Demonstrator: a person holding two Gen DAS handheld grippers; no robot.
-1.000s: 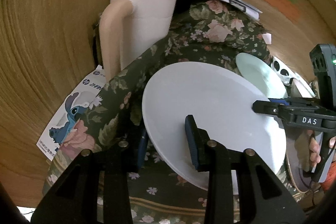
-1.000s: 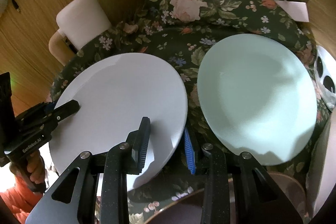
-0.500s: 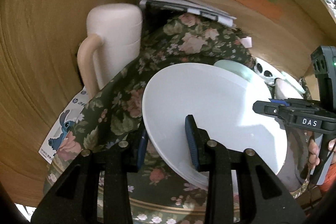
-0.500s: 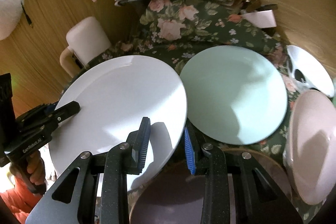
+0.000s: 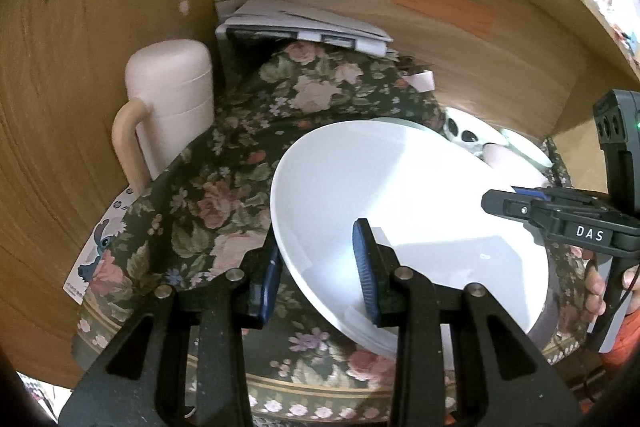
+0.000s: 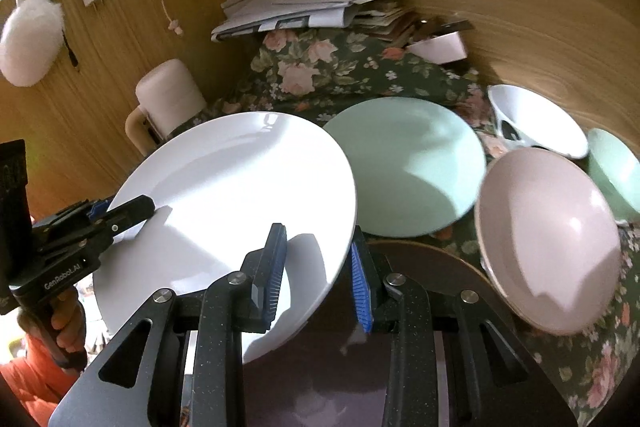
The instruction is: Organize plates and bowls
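Note:
A large white plate (image 5: 400, 203) hangs tilted above the floral cloth (image 5: 224, 195), held by two opposite rims. My left gripper (image 5: 317, 263) is shut on its left rim, one blue pad on top and one underneath. From the right, my right gripper (image 5: 505, 202) clamps the far rim. In the right wrist view the white plate (image 6: 240, 183) fills the left half. There my right gripper (image 6: 318, 263) bites its near rim and my left gripper (image 6: 130, 213) pinches the left edge. Beside it a mint plate (image 6: 404, 163) lies flat on the cloth.
A pink bowl (image 6: 548, 239), a white bowl (image 6: 536, 119) and a mint bowl (image 6: 616, 171) stand at the right. A dark brown plate (image 6: 420, 267) lies under my right gripper. A white jug (image 5: 172, 95) and stacked papers (image 5: 304, 23) sit against the wooden back wall.
Both grippers have lifted the white plate and drawn it back from the wall. The mint plate looks smaller, and the pink, white and mint bowls have come into the right wrist view.

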